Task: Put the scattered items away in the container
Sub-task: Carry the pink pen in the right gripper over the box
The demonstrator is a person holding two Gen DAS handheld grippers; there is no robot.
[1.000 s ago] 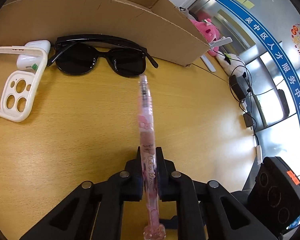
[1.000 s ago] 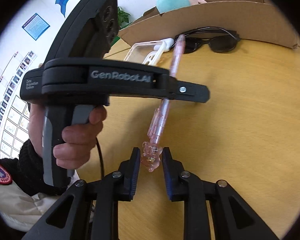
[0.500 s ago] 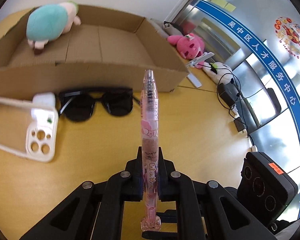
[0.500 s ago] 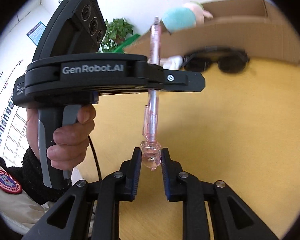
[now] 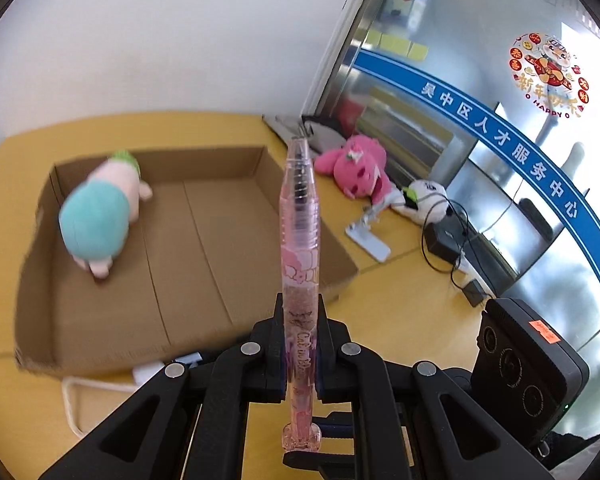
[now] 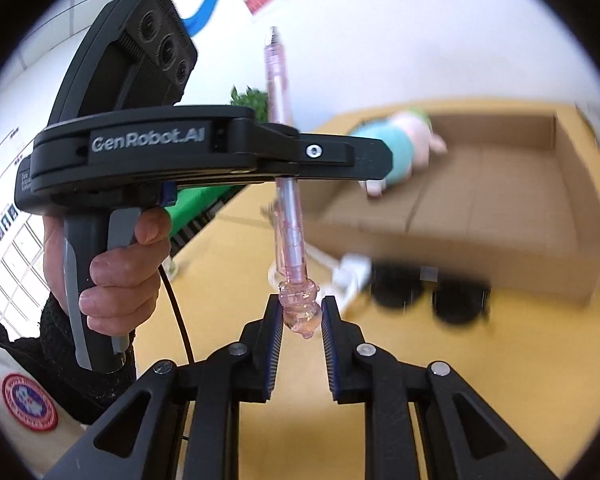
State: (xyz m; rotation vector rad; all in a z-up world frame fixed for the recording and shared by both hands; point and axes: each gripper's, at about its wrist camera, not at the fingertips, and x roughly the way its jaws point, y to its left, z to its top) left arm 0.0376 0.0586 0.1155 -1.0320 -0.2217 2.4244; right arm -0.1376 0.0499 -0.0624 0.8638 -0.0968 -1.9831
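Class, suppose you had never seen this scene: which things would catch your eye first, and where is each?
First, the pink pen, clamped upright in the left gripper, its charm end between the right gripper fingers. Behind it sits the open cardboard box on the yellow table, a teal plush toy lying inside at its left.

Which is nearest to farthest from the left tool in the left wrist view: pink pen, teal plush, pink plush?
1. pink pen: clamped in the left tool, pointing away from it.
2. teal plush: left, inside the cardboard box.
3. pink plush: right of the box, on the table near the glass wall.
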